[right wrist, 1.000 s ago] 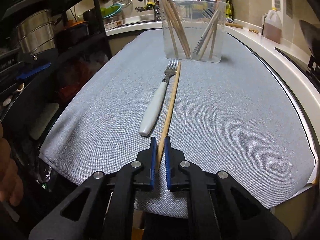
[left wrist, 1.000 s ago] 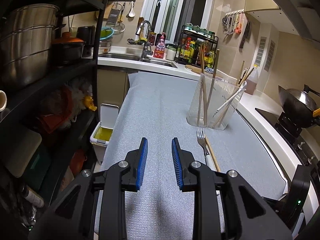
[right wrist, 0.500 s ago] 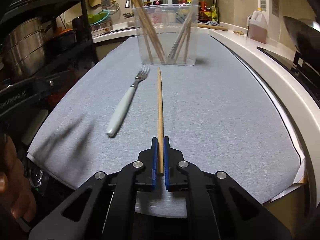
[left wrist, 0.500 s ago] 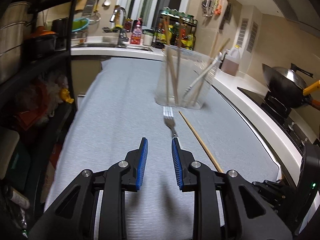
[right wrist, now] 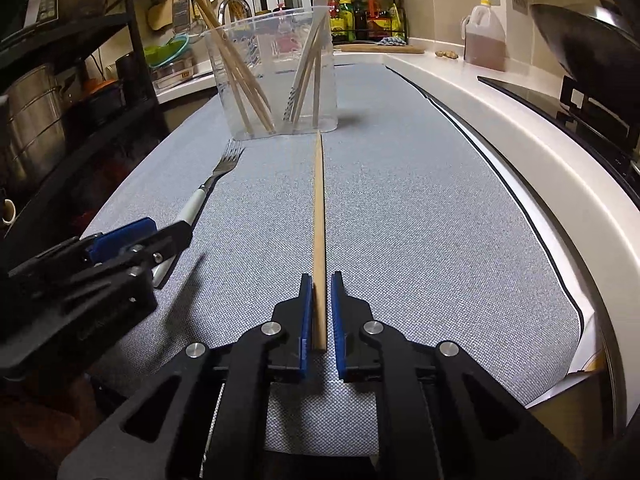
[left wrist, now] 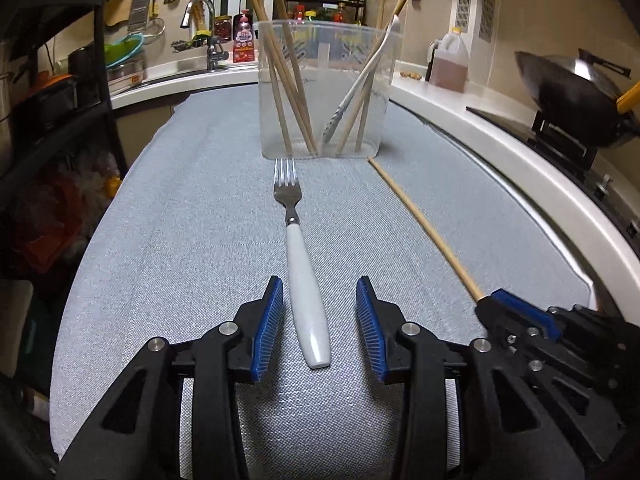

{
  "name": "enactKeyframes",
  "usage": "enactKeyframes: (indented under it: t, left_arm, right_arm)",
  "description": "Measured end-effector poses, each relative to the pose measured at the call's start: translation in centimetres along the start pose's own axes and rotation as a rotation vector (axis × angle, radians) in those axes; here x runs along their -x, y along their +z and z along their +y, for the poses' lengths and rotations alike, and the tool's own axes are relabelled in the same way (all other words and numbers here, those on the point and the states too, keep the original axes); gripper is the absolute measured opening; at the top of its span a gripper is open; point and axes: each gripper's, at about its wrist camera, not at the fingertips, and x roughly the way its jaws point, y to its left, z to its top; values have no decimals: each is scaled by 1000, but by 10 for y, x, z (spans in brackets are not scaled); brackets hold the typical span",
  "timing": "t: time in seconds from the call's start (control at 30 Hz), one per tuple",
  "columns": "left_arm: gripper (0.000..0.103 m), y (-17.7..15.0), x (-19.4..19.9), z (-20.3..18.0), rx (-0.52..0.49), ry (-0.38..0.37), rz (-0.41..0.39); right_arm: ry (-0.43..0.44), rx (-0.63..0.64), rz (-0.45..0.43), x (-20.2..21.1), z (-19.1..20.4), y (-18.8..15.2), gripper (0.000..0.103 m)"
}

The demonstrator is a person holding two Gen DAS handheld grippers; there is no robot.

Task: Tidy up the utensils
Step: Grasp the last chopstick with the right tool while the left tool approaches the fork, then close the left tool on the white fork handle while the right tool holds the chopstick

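A white-handled fork point(left wrist: 306, 300) lies on the grey mat point(left wrist: 180, 240), tines toward a clear plastic container point(left wrist: 324, 92) that holds several chopsticks and a white-handled utensil. My left gripper point(left wrist: 319, 284) straddles the fork's handle; its jaws are opening and the pads stand clear of it. A wooden chopstick point(right wrist: 319, 208) points at the container point(right wrist: 276, 72). Its near end lies between the pads of my right gripper point(right wrist: 320, 280), whose jaws are opening, with a slim gap on the right side. The left gripper point(right wrist: 120, 240) shows beside the fork point(right wrist: 208, 188).
A black shelf with steel pots point(right wrist: 36, 120) stands along the left. To the right run a white counter edge point(left wrist: 540, 184), an oil jug point(left wrist: 450, 62) and a wok point(left wrist: 576, 96) on the stove. A sink tap point(left wrist: 200, 8) is behind the container.
My left gripper came down and across onto the fork, and its jaws widened around the handle. The right gripper swung the chopstick away from the fork, toward the container, then loosened its pads.
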Motion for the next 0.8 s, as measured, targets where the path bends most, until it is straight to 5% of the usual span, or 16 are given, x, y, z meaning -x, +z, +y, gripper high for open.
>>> enactKeyframes:
  t: [0.1,0.23,0.8]
  left_arm:
    - [35,-3,-5,3,7,23,16]
    - [18,-4,-2,8,4,38,3]
    - [19,-19,15,45,54,76,-18]
  right_arm:
    - [-10,17,-7,0,3,-1,11]
    - [-5,30,-11,0,6,-2,7]
    - [6,65,-36,-4,14,0,12]
